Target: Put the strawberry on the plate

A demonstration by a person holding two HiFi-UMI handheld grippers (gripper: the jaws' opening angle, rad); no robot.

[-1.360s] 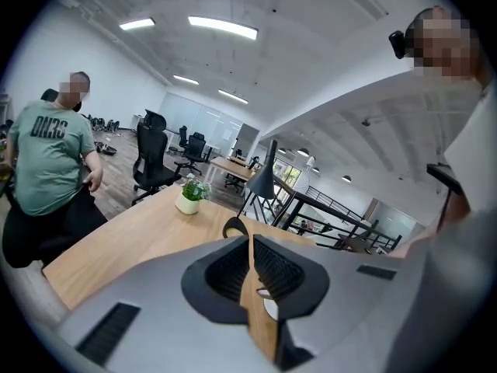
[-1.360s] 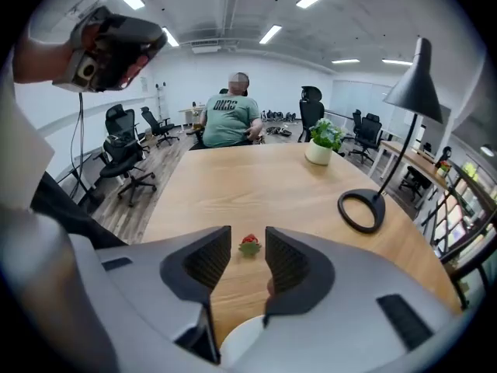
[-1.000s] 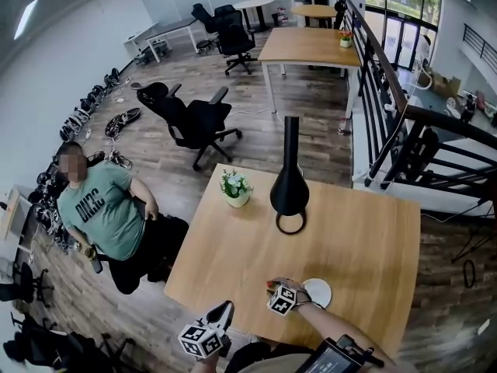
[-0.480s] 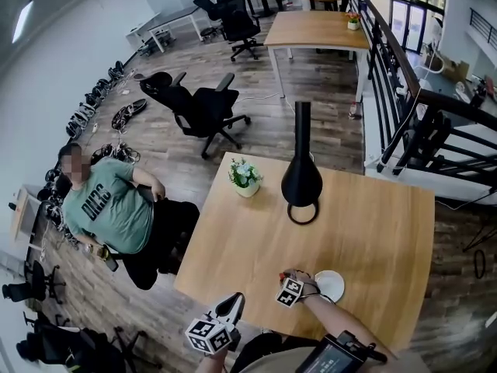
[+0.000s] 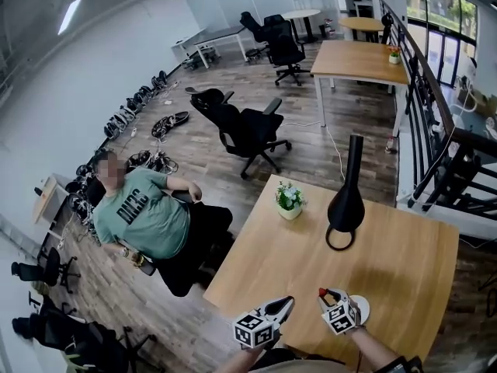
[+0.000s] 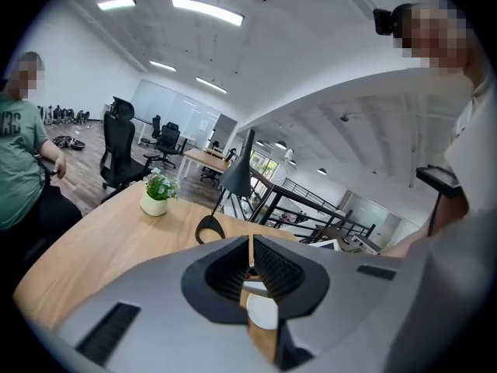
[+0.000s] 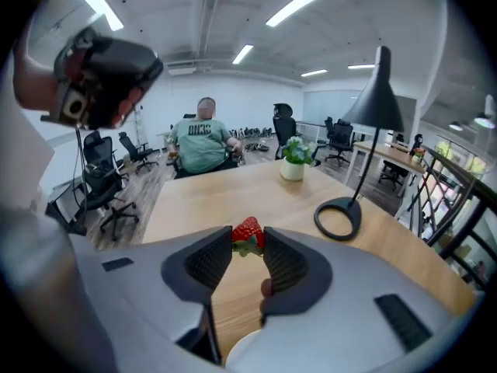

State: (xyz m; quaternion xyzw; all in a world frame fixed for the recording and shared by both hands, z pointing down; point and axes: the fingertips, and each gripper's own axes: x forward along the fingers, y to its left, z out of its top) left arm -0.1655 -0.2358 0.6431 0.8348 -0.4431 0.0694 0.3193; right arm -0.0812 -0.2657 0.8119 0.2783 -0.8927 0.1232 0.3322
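My right gripper (image 5: 326, 296) is closing tighter on the strawberry (image 7: 248, 228), now apparently raised off the table (image 5: 404, 247) beside the plate (image 5: 362, 308), so only placing remains, while my left gripper (image 5: 287, 303) stays pressed together, empty.

Head view looks steeply down on the light wooden table (image 5: 404, 247) from above. Both gripper views sit low over it, sharing the black cone-shaded lamp (image 6: 237, 179).
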